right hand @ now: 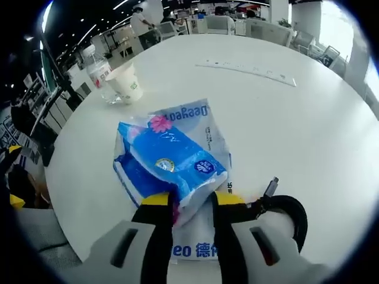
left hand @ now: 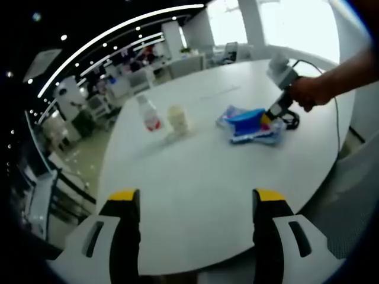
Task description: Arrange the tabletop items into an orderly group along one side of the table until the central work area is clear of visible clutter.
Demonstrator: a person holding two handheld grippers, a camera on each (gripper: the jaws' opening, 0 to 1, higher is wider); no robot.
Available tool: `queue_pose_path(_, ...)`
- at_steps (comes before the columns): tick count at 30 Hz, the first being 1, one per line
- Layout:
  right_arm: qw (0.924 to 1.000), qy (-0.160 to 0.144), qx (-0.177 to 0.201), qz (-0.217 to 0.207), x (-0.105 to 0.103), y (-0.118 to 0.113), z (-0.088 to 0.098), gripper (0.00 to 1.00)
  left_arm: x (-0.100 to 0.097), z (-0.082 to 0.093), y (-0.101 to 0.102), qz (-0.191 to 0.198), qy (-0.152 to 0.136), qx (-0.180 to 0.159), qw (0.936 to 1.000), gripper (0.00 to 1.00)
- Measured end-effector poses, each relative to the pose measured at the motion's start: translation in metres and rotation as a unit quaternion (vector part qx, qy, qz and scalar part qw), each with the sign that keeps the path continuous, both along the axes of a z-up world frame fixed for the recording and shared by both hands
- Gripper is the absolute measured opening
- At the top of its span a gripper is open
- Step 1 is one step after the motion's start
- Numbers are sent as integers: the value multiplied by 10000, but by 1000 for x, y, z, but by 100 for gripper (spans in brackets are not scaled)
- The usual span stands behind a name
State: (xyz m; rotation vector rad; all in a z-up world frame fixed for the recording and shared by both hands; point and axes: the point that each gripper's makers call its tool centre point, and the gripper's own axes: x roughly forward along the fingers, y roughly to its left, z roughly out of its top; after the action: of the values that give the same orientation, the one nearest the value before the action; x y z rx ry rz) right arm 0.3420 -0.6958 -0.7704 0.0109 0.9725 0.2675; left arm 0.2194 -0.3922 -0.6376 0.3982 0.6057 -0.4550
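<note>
My right tongs (right hand: 192, 204) are clamped on the near end of the blue tissue pack (right hand: 169, 163), whose long axis runs toward the frame's upper left, where the bottle (right hand: 98, 74) and cup (right hand: 125, 81) stand on the table (right hand: 284, 130). My left tongs (left hand: 195, 198) hang apart, farther off.

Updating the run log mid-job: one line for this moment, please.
left gripper: open, idle | right gripper: shut on tissue pack | bottle, cup: grouped at table edge

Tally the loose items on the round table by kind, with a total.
Water bottle: 1
Paper cup: 1
Blue tissue pack: 1
Printed plastic bag: 1
Ruler-like strip: 1
Black cable loop: 1
Total: 6
</note>
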Motion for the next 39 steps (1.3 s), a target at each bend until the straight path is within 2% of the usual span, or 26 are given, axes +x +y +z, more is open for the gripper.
queue_pose_path(2, 9999, 5, 138, -63, -2, 3, 1, 19, -2, -1, -1, -38, 21, 37, 10000, 74)
queue_pose_path(4, 9999, -69, 92, -18, -3, 2, 3, 14, -1, -1, -3, -73, 29, 34, 10000, 74)
queue_pose_path(6, 9997, -215, 126, 28, -4, 3, 10, 4, -2, -3, -3, -96, 62, 72, 9999, 74)
queue_pose_path(8, 9996, -251, 134, 13, -6, 0, 14, 2, -2, -3, -3, -97, 70, 51, 9999, 73)
queue_pose_path(12, 9992, -350, 121, 112, -7, -4, 24, 1, -2, -4, -2, -36, 117, 15, 9999, 73)
queue_pose_path(15, 9982, -566, 168, 85, -5, -10, 40, 0, -1, -4, -2, -28, 120, -15, 9999, 73)
queue_pose_path(17, 9971, -731, 198, 85, 2, -18, 44, 0, -1, -6, -3, -57, 168, -9, 9998, 73)
queue_pose_path(19, 9953, -949, 123, 127, 6, -24, 59, 1, -2, -8, -5, -109, 215, -4, 9997, 73)
queue_pose_path(20, 9943, -1058, 80, 96, 1, -25, 62, 1, -3, -8, -5, -124, 223, 6, 9997, 73)
queue_pose_path(21, 9937, -1111, -141, 58, 0, -34, 65, 1, -3, -9, -5, -141, 229, 35, 9996, 73)
queue_pose_path(22, 9931, -1133, -298, 62, -3, -40, 67, 1, -3, -9, -5, -146, 230, 36, 9996, 73)
queue_pose_path(26, 9929, -1155, -252, -156, -4, -56, 73, 1, -2, -8, -4, -100, 212, -10, 9997, 73)
queue_pose_path(29, 9921, -1163, -374, -287, -4, -73, 76, 1, -2, -8, -3, -50, 241, -69, 9997, 73)
queue_pose_path(39, 9887, -1285, -683, -360, 13, -115, 99, 1, -3, -9, -2, -40, 270, -38, 9996, 73)
